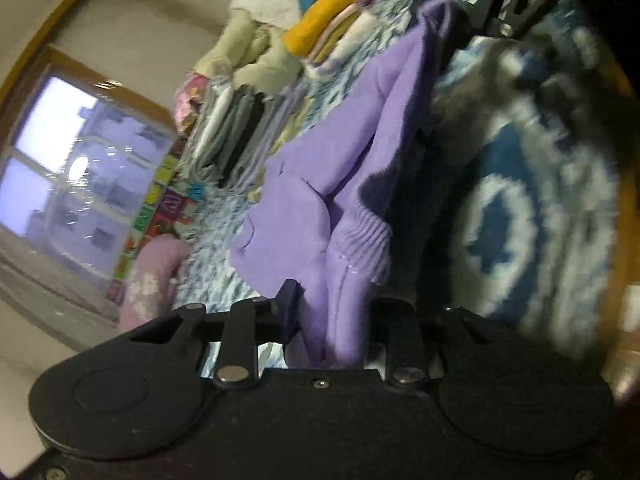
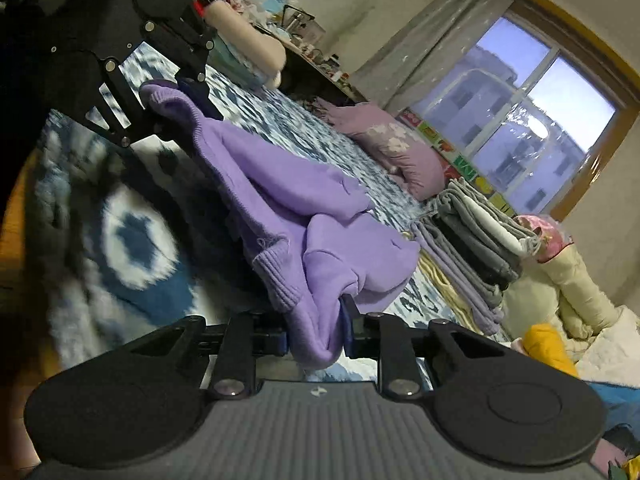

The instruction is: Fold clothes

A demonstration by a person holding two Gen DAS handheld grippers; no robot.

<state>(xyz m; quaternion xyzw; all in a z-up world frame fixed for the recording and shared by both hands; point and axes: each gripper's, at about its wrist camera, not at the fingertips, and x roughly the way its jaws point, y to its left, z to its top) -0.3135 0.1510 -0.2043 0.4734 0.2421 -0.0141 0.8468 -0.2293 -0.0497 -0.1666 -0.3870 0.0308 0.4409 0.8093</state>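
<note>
A purple sweatshirt (image 1: 344,168) with ribbed cuffs hangs stretched between both grippers above a blue-and-white patterned bedspread (image 1: 520,208). My left gripper (image 1: 330,316) is shut on one bunched end of it. My right gripper (image 2: 316,332) is shut on the other end of the sweatshirt (image 2: 288,200). The left gripper also shows in the right wrist view (image 2: 176,92) at the top left, pinching the far ribbed edge. The right gripper shows at the top of the left wrist view (image 1: 472,8).
A stack of folded grey, black and lilac clothes (image 2: 476,248) lies on the bed. A yellow garment (image 1: 320,16) and cream bedding (image 2: 576,280) lie beside it. A pink pillow (image 2: 396,148) sits by the window (image 2: 532,128). A cluttered desk (image 2: 304,44) stands behind.
</note>
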